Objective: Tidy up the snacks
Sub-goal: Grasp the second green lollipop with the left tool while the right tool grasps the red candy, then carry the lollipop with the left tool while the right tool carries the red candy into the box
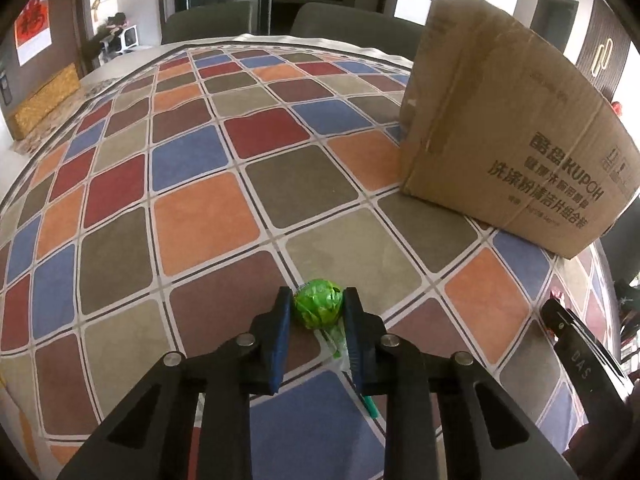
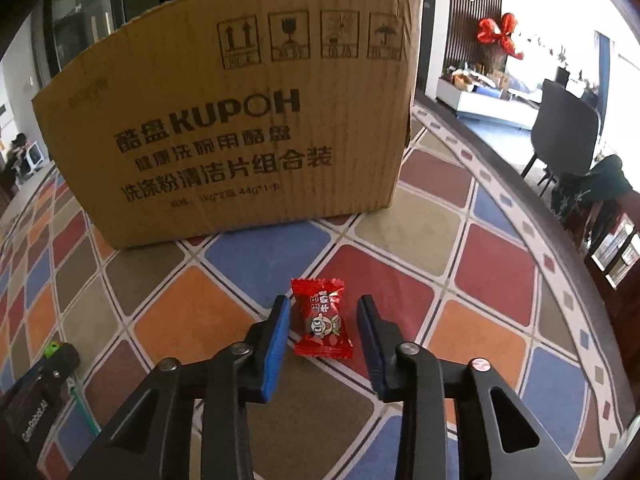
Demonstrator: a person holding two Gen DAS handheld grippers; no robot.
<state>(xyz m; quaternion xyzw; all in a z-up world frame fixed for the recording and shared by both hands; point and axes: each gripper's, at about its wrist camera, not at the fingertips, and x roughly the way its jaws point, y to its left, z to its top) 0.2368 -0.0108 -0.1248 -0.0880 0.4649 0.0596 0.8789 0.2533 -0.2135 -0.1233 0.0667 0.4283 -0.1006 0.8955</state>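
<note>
In the left wrist view my left gripper [image 1: 318, 306] is shut on a green wrapped lollipop [image 1: 319, 306], its stick [image 1: 366, 402] trailing back between the fingers, low over the checked tablecloth [image 1: 200, 216]. A brown KUPOH cardboard box [image 1: 512, 120] stands to the right. In the right wrist view my right gripper [image 2: 322, 312] is open, its blue pads either side of a red wrapped candy [image 2: 322, 322] lying on the cloth, not touching it. The box [image 2: 240, 128] stands just beyond. The left gripper with the lollipop [image 2: 54, 350] shows at lower left.
The table edge [image 2: 540, 216] curves along the right, with dark chairs [image 2: 560, 120] beyond. Two grey chairs [image 1: 340, 20] stand at the far side. A gold patterned box [image 1: 48, 100] lies at far left. The right gripper's body [image 1: 580, 360] shows at the lower right.
</note>
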